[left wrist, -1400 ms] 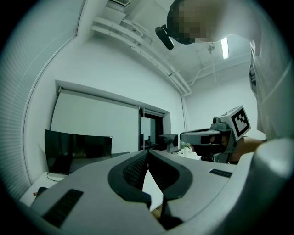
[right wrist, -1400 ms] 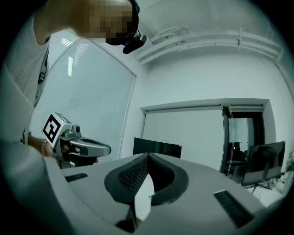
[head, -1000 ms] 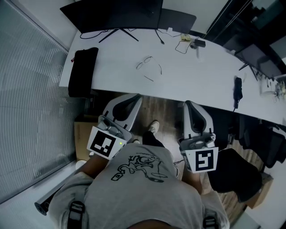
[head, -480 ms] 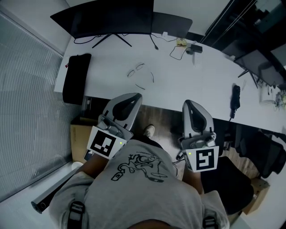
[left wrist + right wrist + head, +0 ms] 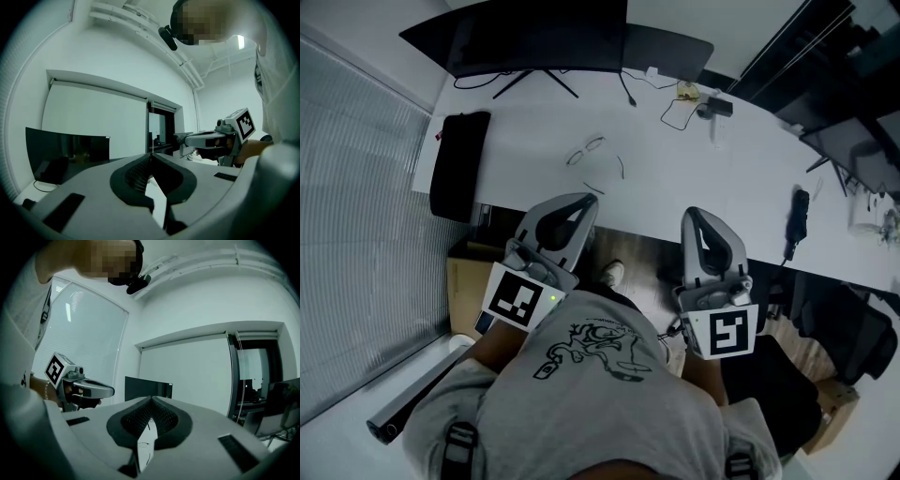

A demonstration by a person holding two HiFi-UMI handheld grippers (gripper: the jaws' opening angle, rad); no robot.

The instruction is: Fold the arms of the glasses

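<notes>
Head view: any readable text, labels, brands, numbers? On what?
No readable words or numbers.
Cube on the left hand-held gripper: a square coded marker, no letters.
Cube on the right hand-held gripper: the same kind of marker, no letters.
The shirt: a line drawing, no legible text.
Things on the desk: too small to read.

Glasses [image 5: 586,150] too small for detail

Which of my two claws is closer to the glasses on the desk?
The left claw: the glasses lie just ahead of it, while the right claw is farther off to the side.
</notes>
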